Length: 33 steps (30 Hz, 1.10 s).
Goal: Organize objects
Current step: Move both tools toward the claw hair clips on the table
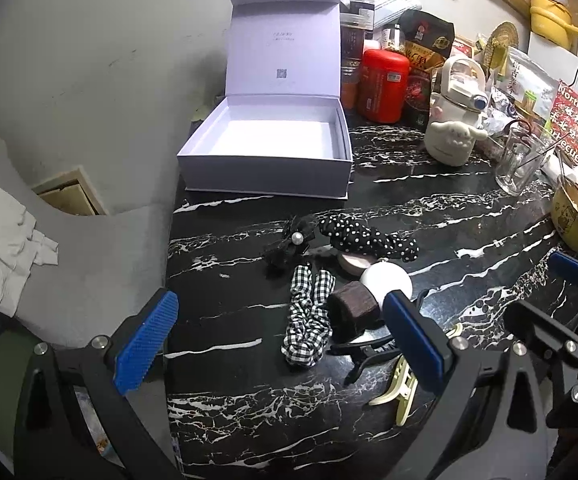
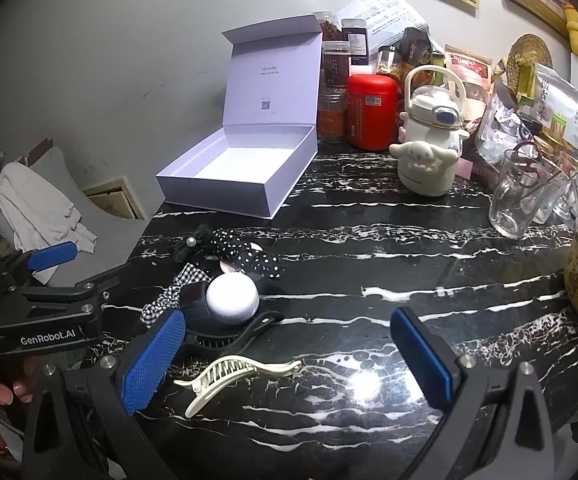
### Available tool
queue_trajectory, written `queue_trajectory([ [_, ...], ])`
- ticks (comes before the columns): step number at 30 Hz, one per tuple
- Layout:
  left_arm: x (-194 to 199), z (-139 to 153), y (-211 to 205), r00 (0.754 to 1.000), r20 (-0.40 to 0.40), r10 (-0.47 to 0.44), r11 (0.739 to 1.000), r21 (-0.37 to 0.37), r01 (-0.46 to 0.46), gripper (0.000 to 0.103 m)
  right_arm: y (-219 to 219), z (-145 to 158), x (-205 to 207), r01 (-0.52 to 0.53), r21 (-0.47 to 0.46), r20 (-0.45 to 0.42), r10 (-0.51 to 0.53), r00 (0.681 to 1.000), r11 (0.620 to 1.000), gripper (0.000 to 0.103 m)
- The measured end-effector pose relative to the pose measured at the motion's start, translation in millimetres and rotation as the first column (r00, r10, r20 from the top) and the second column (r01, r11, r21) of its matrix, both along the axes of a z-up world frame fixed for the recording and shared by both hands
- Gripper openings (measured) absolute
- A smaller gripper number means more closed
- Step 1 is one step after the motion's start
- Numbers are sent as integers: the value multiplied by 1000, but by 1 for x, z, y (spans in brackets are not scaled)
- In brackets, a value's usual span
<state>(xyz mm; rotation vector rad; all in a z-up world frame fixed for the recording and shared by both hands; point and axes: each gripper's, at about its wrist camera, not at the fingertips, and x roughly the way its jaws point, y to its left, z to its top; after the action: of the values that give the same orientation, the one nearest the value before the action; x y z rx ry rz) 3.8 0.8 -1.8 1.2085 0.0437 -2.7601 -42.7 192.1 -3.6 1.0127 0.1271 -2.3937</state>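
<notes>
An open white box (image 1: 265,160) with its lid up stands empty at the back left of the black marble table; it also shows in the right wrist view (image 2: 233,184). A pile of hair accessories lies in front: a black bow with a pearl (image 1: 293,240), a polka-dot scrunchie (image 1: 369,238), a checked scrunchie (image 1: 309,320), a white round case (image 1: 385,280), a brown block (image 1: 353,310), a black claw clip (image 2: 233,338) and a cream claw clip (image 2: 237,378). My left gripper (image 1: 281,344) is open over the pile. My right gripper (image 2: 289,356) is open above the cream clip.
Jars, a red canister (image 1: 383,86), snack bags and a white cartoon kettle (image 1: 455,120) crowd the back right. A glass (image 2: 525,196) and a yellow noodle bowl (image 1: 577,216) stand at the right edge. A grey chair with white cloth (image 1: 5,232) is left of the table.
</notes>
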Motion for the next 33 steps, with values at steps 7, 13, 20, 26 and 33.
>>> queue_trajectory([
  [7,0,0,2,1000,5,31,1000,-4,-31,103,1,0,2,-1,8,-6,1,1000,1000,103],
  [13,-1,0,3,1000,9,30,1000,-1,-30,103,3,-2,2,0,14,-2,0,1000,1000,103],
  [20,0,-1,6,999,16,46,999,0,-46,103,3,-3,3,-4,21,-3,4,1000,1000,103],
  [26,-1,-4,9,999,26,41,999,2,-41,103,4,-5,4,-14,30,0,14,1000,999,103],
  [33,1,-6,10,999,33,41,999,3,-41,103,4,-7,5,-18,38,3,18,1000,999,103],
])
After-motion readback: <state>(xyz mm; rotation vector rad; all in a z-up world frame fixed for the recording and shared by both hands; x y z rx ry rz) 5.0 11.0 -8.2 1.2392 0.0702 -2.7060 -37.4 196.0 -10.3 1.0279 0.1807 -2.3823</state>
